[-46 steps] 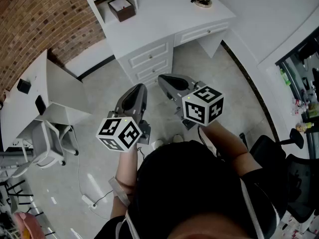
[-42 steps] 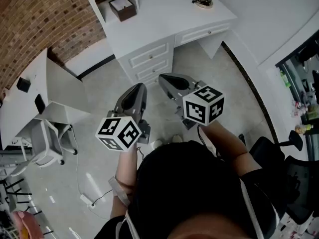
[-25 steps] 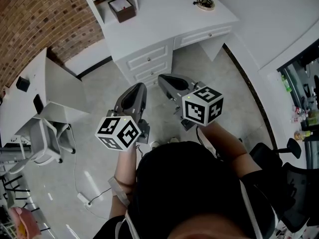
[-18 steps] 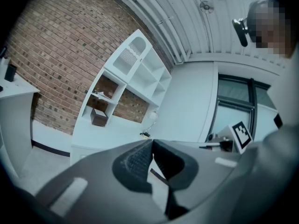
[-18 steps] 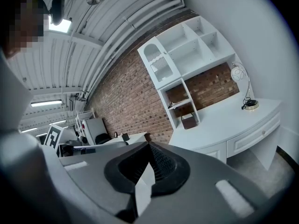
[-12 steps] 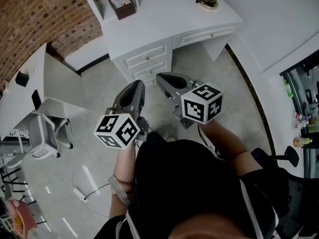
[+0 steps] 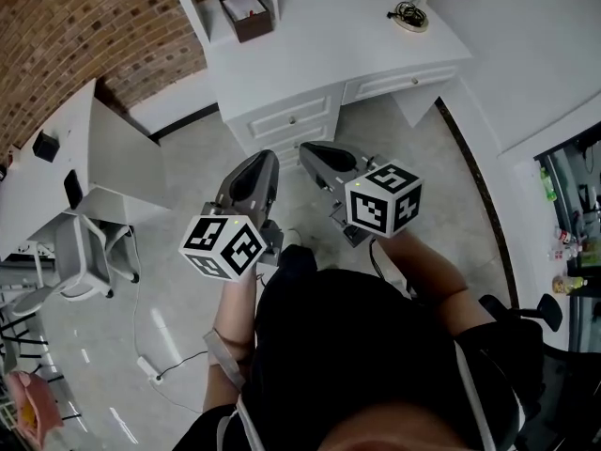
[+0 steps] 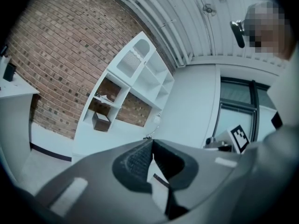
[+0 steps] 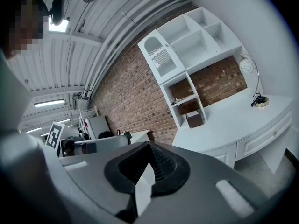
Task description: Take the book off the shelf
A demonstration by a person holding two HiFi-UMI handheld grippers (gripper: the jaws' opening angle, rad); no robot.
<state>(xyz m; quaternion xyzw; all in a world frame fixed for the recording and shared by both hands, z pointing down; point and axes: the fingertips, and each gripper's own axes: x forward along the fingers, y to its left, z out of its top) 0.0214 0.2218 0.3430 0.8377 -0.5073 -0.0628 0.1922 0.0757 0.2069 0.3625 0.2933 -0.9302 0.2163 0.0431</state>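
Where head view crops shelf (image 7: 192,12), right gripper view shows all tiers

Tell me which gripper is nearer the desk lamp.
Right. In the head view the right gripper is down-left of the desk lamp; the left gripper lies farther left.
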